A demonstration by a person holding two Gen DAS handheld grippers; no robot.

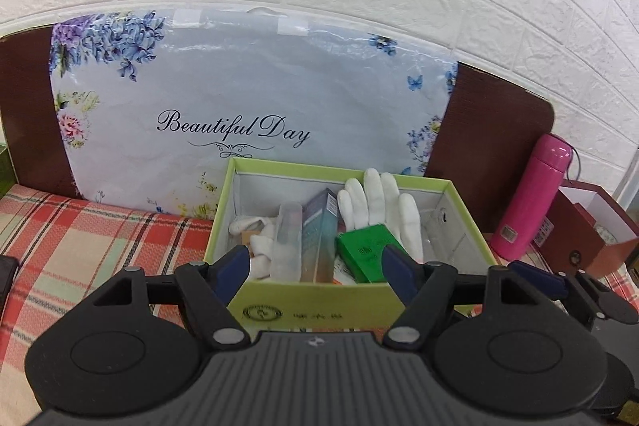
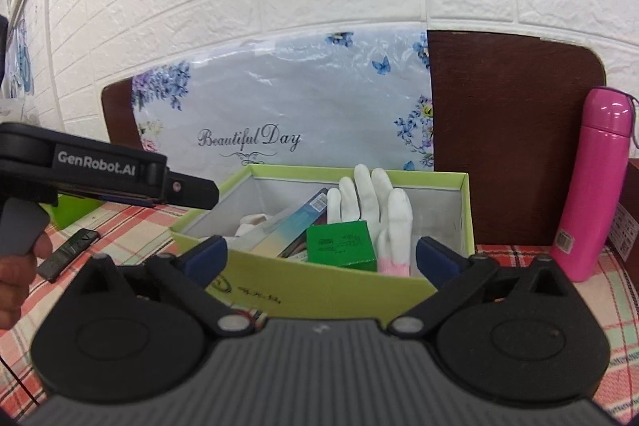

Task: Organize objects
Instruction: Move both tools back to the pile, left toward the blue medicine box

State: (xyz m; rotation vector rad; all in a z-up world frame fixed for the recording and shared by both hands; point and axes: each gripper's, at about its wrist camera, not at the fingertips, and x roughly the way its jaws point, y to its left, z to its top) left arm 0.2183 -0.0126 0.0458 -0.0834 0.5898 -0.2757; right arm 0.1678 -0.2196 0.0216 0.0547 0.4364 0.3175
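A light green open box [image 1: 319,300] [image 2: 319,286] stands on the plaid cloth. Inside lie a white glove [image 1: 379,202] [image 2: 375,202], a small green box [image 1: 365,246] [image 2: 339,244], a tall teal carton [image 1: 317,238] [image 2: 295,226], a clear tube [image 1: 285,242] and white cloth [image 1: 263,246]. My left gripper [image 1: 315,260] is open and empty, its fingers over the box's near wall. My right gripper [image 2: 321,258] is open and empty, just in front of the box. The left gripper's body [image 2: 100,170] shows at the left of the right wrist view.
A pink bottle [image 1: 531,196] [image 2: 595,182] stands right of the box. A brown open box [image 1: 591,230] sits further right. A floral "Beautiful Day" bag [image 1: 247,106] leans on a brown headboard [image 2: 511,138]. A dark flat object [image 2: 68,252] lies at left.
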